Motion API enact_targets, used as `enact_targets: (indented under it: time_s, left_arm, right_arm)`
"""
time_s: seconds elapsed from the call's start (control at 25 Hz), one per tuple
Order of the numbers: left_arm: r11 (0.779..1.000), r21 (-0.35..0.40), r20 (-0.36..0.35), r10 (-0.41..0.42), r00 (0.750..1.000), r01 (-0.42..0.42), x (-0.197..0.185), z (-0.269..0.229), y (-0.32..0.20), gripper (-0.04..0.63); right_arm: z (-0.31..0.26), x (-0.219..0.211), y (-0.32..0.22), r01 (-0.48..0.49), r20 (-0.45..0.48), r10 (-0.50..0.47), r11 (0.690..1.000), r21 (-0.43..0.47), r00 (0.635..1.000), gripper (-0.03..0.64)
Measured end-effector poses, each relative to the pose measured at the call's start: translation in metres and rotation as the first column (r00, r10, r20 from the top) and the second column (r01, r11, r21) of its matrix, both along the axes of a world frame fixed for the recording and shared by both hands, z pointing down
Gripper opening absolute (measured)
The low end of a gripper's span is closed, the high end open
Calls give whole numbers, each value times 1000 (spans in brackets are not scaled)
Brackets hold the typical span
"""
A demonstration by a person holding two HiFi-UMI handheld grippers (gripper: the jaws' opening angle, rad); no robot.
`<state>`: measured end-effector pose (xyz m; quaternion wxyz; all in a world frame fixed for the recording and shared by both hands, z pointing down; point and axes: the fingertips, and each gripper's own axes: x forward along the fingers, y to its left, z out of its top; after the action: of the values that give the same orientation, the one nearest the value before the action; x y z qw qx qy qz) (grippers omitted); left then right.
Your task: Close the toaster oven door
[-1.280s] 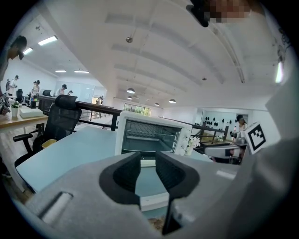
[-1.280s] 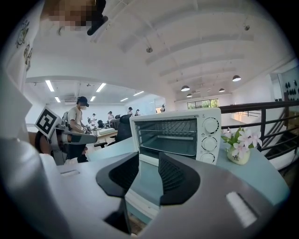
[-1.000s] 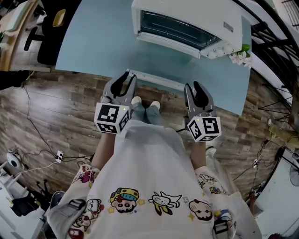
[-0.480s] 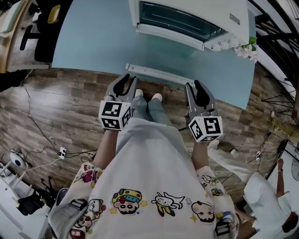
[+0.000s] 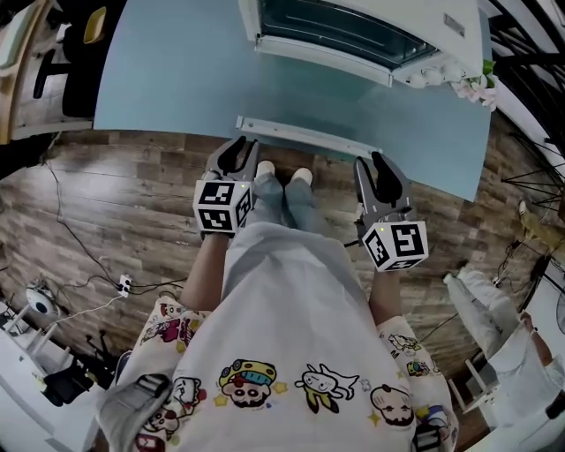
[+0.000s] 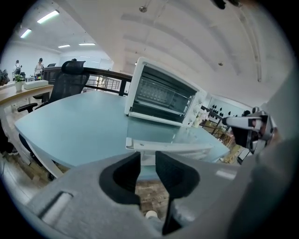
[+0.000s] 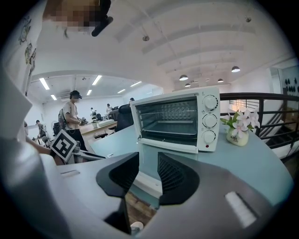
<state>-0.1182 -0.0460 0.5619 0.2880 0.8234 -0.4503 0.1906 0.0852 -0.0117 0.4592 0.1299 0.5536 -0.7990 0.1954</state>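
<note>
The white toaster oven [image 5: 371, 26] stands at the back of the pale blue table [image 5: 168, 79]. Its glass door [image 5: 327, 97] lies open and flat, and the door's white handle bar [image 5: 305, 137] reaches the table's near edge. My left gripper [image 5: 240, 146] hovers just short of the bar's left end, its jaws nearly together with nothing between them. My right gripper [image 5: 375, 163] is just short of the bar's right end, also shut and empty. The left gripper view shows the oven [image 6: 161, 95] and bar [image 6: 168, 145] beyond the left gripper [image 6: 147, 161]. The right gripper [image 7: 148, 163] faces the oven [image 7: 177, 116].
A small vase of pale flowers [image 7: 238, 126] stands right of the oven, near the table's corner [image 5: 472, 84]. Wooden floor lies under both grippers. A black office chair [image 6: 70, 81] stands at the table's far left. A person in white [image 5: 503, 344] is at the lower right.
The table and oven have slid upward in the head view, and the handle bar now lies closer to both grippers. A person in white has come in at the lower right. Both grippers stay shut.
</note>
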Motion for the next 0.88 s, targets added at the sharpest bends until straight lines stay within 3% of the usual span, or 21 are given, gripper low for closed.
enact_targets:
  time_s: [0.88]
  left_arm:
    - [998, -24, -8, -63, 998, 62, 5, 38, -28, 87]
  right_arm:
    - [14, 12, 1, -35, -6, 35, 999, -39, 999, 120]
